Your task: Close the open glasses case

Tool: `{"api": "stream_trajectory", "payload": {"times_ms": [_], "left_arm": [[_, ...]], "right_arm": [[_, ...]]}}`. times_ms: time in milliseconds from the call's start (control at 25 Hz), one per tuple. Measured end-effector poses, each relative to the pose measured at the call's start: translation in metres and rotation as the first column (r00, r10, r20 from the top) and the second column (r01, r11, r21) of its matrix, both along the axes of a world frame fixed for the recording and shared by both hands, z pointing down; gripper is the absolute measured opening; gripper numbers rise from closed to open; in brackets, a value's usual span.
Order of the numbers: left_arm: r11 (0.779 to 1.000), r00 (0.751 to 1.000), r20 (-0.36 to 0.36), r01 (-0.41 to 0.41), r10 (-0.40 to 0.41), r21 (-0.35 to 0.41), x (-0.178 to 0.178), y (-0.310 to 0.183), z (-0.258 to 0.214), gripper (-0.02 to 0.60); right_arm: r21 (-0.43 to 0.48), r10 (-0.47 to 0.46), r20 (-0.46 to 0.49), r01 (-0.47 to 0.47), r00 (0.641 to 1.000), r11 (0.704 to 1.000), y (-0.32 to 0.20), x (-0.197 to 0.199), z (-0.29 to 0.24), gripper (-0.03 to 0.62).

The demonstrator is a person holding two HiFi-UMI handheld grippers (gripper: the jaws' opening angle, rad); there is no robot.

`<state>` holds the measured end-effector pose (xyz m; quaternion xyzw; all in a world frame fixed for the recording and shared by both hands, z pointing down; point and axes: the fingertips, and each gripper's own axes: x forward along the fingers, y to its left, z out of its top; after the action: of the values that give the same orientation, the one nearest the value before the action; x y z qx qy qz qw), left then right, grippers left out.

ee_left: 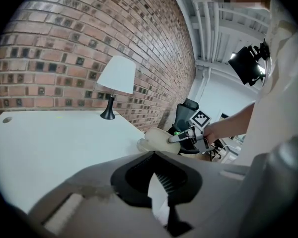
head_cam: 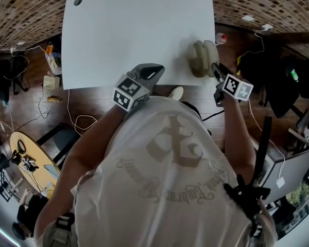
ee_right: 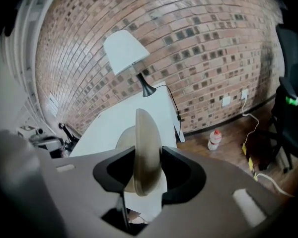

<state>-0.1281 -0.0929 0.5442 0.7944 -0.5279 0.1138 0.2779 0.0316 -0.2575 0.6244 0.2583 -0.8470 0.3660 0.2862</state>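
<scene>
Glasses case (head_cam: 203, 58) sits open at the front right corner of the table (head_cam: 129, 30), lid (ee_right: 148, 148) raised. Right gripper (head_cam: 216, 71) pinches that lid edge-on between its jaws. Left gripper (head_cam: 153, 72) is over the front edge, well apart from the case, jaws slightly spread, nothing between.

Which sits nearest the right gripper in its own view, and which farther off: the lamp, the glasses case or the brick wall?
1. glasses case, right between the jaws.
2. lamp, at the far end of the table.
3. brick wall, behind the lamp.
</scene>
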Motion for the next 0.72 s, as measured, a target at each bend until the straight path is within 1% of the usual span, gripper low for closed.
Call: {"api": "stream_trajectory", "payload": {"times_ms": [80,160,360,560,720], "left_arm": [[1.000,1.000,0.001,-0.003,0.003,-0.004,-0.002,-0.001,0.000,0.006],[1.000,1.000,0.001,-0.005,0.005,-0.005,-0.003,-0.001,0.000,0.006],[1.000,1.000,-0.003,-0.023,0.023,0.000,-0.003,-0.003,-0.003,0.006],[0.999,0.999,0.003,-0.039,0.039,-0.014,-0.005,-0.002,0.000,0.006],[0.998,0.998,0.006,-0.059,0.059,-0.009,-0.004,-0.004,-0.001,0.006]], "right_arm": [[0.085,-0.044,-0.067,0.050,0.997,0.995,0.003,-0.005,-0.006,0.160],[0.151,-0.081,-0.116,0.098,0.990,0.984,0.009,-0.014,-0.012,0.166],[0.262,-0.151,-0.213,0.206,0.965,0.943,0.029,-0.029,-0.018,0.188],[0.311,-0.219,-0.237,0.287,0.947,0.906,0.048,-0.042,-0.020,0.212],[0.310,-0.279,-0.208,0.334,0.937,0.890,0.065,-0.052,-0.022,0.218]]}}
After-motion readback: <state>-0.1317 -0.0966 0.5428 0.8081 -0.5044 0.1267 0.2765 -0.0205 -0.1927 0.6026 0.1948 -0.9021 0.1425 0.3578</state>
